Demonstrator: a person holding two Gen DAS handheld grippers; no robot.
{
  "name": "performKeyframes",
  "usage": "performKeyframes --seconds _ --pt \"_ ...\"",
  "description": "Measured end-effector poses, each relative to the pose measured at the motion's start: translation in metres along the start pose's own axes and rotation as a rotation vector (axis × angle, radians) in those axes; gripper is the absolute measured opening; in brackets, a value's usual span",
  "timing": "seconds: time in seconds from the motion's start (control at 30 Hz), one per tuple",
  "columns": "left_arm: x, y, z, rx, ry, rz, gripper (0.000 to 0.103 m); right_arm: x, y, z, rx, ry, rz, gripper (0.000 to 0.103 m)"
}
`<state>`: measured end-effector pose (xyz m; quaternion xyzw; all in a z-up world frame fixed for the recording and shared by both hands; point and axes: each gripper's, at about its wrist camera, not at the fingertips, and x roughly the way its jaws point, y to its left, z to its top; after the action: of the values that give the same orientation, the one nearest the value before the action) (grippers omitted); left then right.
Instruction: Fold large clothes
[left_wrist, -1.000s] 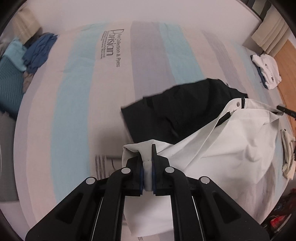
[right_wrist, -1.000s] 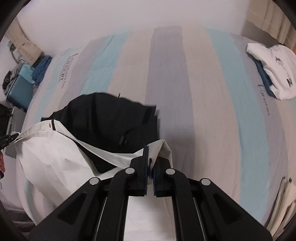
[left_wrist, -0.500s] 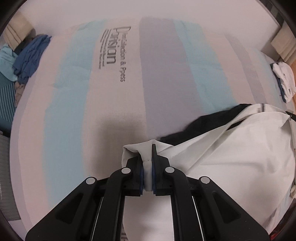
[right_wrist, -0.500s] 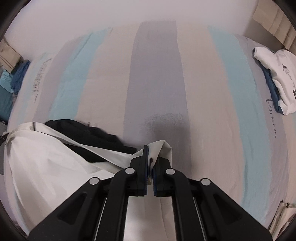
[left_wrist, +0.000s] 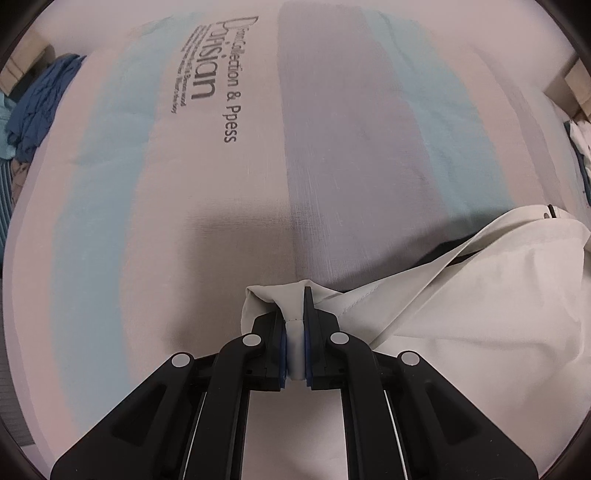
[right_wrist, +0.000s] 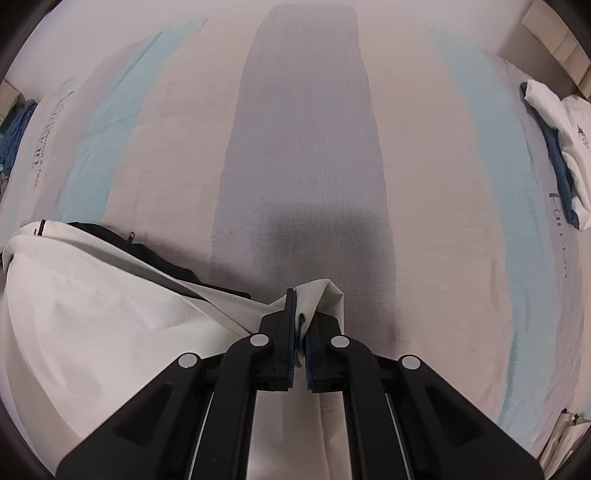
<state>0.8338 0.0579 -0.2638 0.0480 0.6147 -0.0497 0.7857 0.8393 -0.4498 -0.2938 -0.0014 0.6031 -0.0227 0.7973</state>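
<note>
A large white garment with a black inner side is held by both grippers low over a striped bed. In the left wrist view the white garment (left_wrist: 480, 332) spreads to the right, and my left gripper (left_wrist: 294, 328) is shut on a bunched corner of it. In the right wrist view the same garment (right_wrist: 92, 314) spreads to the left, with a strip of its black side (right_wrist: 159, 258) showing at the far edge. My right gripper (right_wrist: 300, 325) is shut on another corner of the cloth.
The bed cover (left_wrist: 332, 147) has grey, blue and beige stripes with printed lettering (left_wrist: 207, 74). A folded white and blue pile (right_wrist: 554, 140) lies at the bed's right edge. Blue clothes (left_wrist: 37, 107) are heaped at the left edge.
Both grippers have come down and moved forward over the bed with the garment. The black side that lay wide in view is now almost covered by the white cloth.
</note>
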Motion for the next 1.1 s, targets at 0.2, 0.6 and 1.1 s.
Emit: performKeyframes --seconds 0.2,0.6,1.1 --pt "0.013 -0.007 0.001 0.020 0.012 0.011 0.009 0.015 0.010 -0.002 -0.068 0.027 -0.053 0.004" --pt "-0.053 0.001 -0.021 -0.046 -0.078 -0.112 0.097 -0.063 0.003 -0.012 -0.066 -0.133 -0.029 0.076" --pt "-0.174 -0.083 -0.175 -0.052 -0.256 -0.090 0.097 -0.188 0.085 -0.164 -0.133 -0.376 0.016 0.076"
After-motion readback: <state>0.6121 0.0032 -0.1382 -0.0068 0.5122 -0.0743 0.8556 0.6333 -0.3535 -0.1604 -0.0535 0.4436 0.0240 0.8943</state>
